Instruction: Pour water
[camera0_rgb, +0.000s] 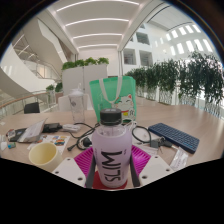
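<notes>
A white bottle (111, 158) with "SLIM" lettering, a red base and a black-and-white cap stands upright between the two pink-padded fingers (85, 160) of my gripper (111, 165). Both pads press against its sides, so the gripper is shut on it. A pale yellow cup (43, 154) sits on the table (70, 133) to the left of the fingers, close by. Whether the bottle rests on the table or is lifted cannot be told.
A green chair (112, 93) stands beyond the bottle. A black keyboard (181, 137) lies to the right, with cables (142, 132) near it. Papers and small items (30, 131) lie at the left. Potted plants (180, 78) line the far side of the hall.
</notes>
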